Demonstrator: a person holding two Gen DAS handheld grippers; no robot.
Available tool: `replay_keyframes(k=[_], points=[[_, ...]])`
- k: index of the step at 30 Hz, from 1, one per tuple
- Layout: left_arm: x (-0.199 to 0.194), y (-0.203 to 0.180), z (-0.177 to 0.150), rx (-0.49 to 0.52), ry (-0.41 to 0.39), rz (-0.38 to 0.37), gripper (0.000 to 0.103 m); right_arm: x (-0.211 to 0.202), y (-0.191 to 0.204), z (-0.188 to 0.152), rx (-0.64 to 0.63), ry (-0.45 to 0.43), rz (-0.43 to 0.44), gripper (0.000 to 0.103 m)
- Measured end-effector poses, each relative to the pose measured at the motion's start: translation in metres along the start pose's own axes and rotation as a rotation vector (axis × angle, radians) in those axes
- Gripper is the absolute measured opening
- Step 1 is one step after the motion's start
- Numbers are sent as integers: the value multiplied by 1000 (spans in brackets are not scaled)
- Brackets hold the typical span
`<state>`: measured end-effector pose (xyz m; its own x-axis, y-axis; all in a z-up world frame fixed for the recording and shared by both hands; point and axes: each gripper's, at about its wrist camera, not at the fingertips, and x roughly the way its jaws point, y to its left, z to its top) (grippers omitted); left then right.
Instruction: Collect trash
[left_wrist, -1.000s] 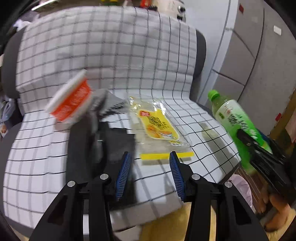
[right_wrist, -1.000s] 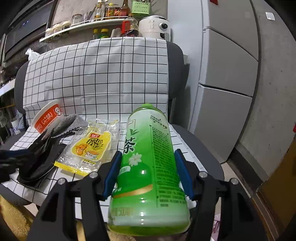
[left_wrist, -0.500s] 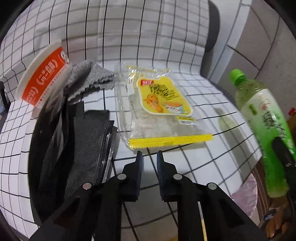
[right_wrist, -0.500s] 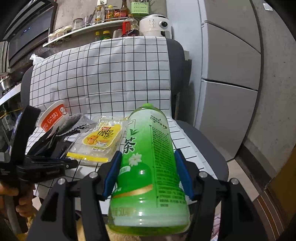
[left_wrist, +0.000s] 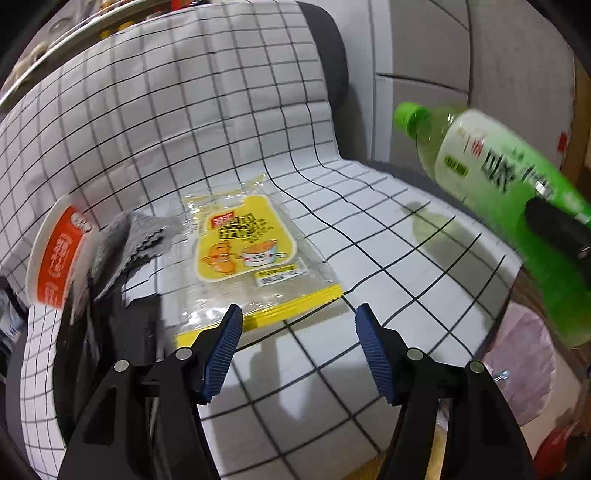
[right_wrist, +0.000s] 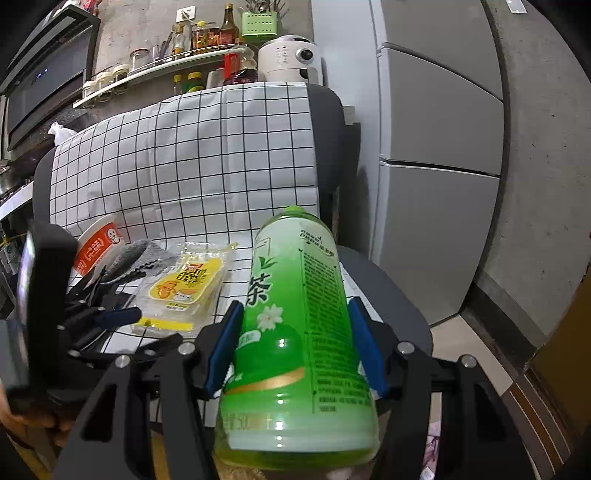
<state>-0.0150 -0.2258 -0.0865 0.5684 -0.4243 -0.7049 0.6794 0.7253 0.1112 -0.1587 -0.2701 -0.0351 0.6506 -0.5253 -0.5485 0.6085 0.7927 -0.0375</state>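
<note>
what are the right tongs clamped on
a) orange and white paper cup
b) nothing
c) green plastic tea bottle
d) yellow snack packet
c: the right tongs press their blue pads against both sides of the green plastic tea bottle, held above the checked seat.

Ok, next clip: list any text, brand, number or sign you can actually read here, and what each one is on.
"茶": large green character on the green tea bottle held in the right gripper.
"50…": a partly legible number low on that bottle; its small print is too fine to read.
Yellow snack packet: bold characters, too blurred to read.
Red-and-white cup: white lettering, unreadable.
Left gripper: no text.
</note>
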Motion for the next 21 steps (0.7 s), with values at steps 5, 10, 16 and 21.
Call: replay_keyframes(k=[5,10,16,21], points=[[14,-2,8,13,-5,76,64,1,-4,0,5,3,-2,58],[4,25,15,-64,-49,121,64,1,-6,-1,6,-2,-1,58],[6,60,19,-163,-3,69,66,11,-2,-1,13,26,36,58],[30,75,12,-227,73,80,66,22,12,2,5,38,71,58]])
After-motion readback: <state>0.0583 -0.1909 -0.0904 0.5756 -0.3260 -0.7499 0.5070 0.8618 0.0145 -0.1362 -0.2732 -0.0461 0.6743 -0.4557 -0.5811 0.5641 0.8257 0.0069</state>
